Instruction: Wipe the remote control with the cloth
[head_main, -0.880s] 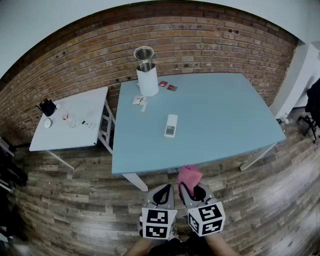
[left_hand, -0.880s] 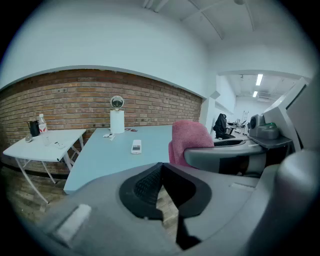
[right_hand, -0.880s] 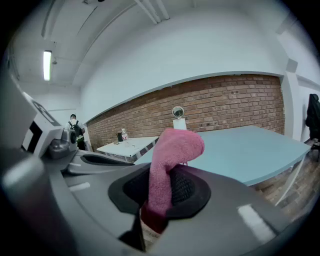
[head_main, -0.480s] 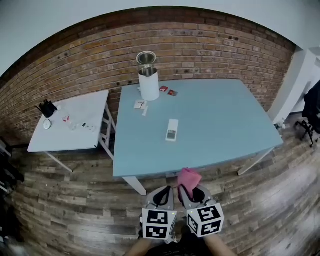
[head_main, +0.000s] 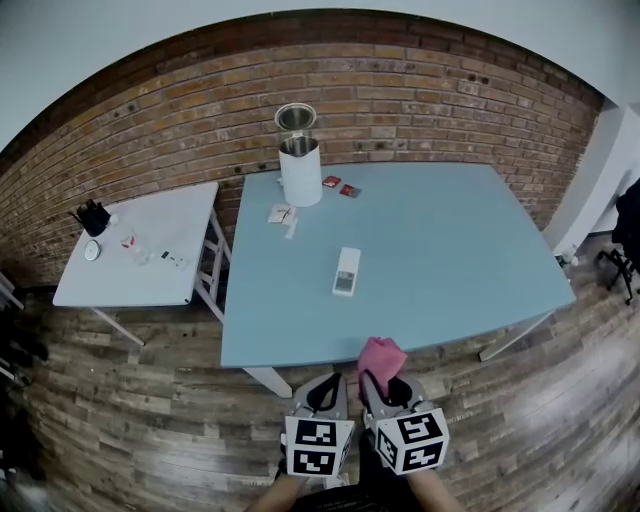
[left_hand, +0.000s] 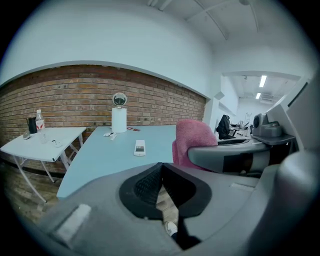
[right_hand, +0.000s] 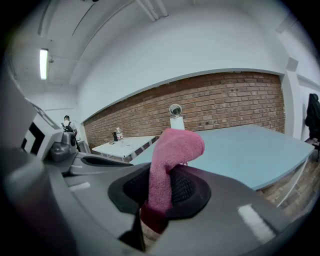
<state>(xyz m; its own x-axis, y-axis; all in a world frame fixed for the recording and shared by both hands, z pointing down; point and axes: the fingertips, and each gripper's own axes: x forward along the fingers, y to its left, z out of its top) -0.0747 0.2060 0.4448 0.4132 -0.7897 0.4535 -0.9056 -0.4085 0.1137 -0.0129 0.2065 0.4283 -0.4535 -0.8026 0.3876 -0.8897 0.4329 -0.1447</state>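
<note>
Pink cloth (head_main: 381, 355) pinched, remote control (head_main: 346, 271) mid blue table (head_main: 450, 250)
Right gripper (head_main: 385, 387) is clamped on the cloth, and the left gripper (head_main: 325, 391) is closed with nothing in it. The white kettle (head_main: 300, 172) has its lid up; can't see what's inside.

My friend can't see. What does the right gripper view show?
The right gripper is shut on a pink cloth that sticks up between its jaws. Beyond it stands a blue table, with a brick wall behind.

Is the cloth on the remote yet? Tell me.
No, the pink cloth hangs in the right gripper, apart from the remote on the table.
</note>
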